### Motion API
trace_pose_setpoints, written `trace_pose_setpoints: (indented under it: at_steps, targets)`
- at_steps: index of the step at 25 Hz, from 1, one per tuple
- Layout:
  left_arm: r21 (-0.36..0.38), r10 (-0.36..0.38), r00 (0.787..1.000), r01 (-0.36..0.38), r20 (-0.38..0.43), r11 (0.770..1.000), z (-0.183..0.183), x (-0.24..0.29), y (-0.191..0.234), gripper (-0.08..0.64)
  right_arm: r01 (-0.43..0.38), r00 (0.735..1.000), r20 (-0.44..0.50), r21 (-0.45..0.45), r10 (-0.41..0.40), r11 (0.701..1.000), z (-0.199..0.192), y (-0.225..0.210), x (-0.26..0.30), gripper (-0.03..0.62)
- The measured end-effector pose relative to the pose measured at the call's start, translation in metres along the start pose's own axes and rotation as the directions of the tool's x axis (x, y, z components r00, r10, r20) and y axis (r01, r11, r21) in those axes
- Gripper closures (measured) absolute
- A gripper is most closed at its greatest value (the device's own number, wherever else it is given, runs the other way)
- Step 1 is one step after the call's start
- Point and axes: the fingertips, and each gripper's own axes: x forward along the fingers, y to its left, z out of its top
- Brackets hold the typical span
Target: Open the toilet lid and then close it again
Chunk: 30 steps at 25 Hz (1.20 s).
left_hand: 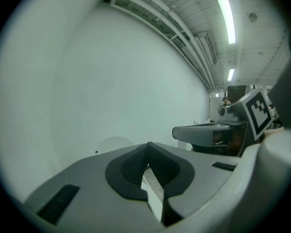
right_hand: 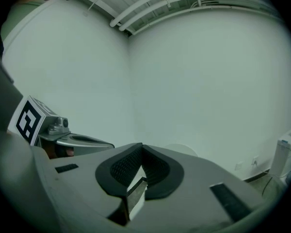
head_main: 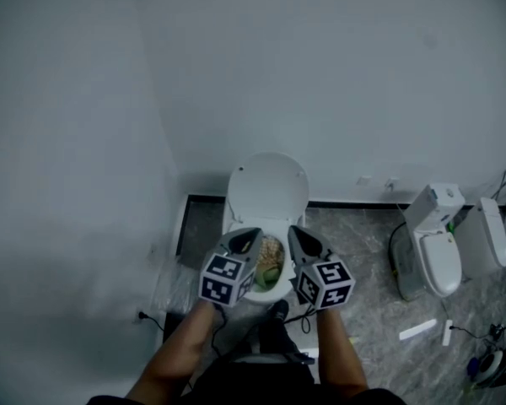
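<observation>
At the centre of the head view the toilet stands against the wall, and its lid is up, leaning back just above the bowl. The opening half of the task looks done; the closing is not.

Both grippers hang side by side over the front of the bowl, just below the lid and apart from it, with their tips aimed at it. The left gripper has its jaws pressed together, and its own view shows nothing between the pads. The right gripper is the same, closed and empty. That seems reasonable, since a hinged lid needs no pinch. A closed tip can hook or push the edge, and two tips level with each other would keep the lid from twisting on its way down. From both gripper views the lid shows only as a pale disc low against the wall, beyond the jaws and clear of them.

Something brown and green lies inside the bowl; what it is cannot be made out.

At the right edge of the head view stand two more toilets, well apart from this one, with a cable on the floor in the lower right.

No brand or label can be read anywhere. The only print is the black-and-white square markers on the gripper cubes, which are patterns and not words.
</observation>
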Motion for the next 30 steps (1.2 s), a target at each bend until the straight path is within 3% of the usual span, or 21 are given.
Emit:
trace_pose_setpoints:
  at_steps: [9, 20, 30]
  targets:
    - [0.036, -0.019, 0.999, 0.017, 0.046, 0.999, 0.026, -0.032, -0.033, 0.554, -0.021, 0.999, 0.035, -0.031, 0.022, 0.999, 0.014, 0.025, -0.034, 0.584]
    - [0.033, 0.060, 0.994, -0.063, 0.087, 0.997, 0.046, -0.036, -0.046, 0.554, -0.116, 0.991, 0.066, -0.079, 0.121, 0.990, 0.037, 0.031, -0.053, 0.586]
    - [0.024, 0.106, 0.991, -0.108, 0.086, 0.994, 0.048, -0.034, -0.078, 0.554, -0.177, 0.981, 0.071, -0.068, 0.181, 0.982, 0.041, 0.017, -0.085, 0.586]
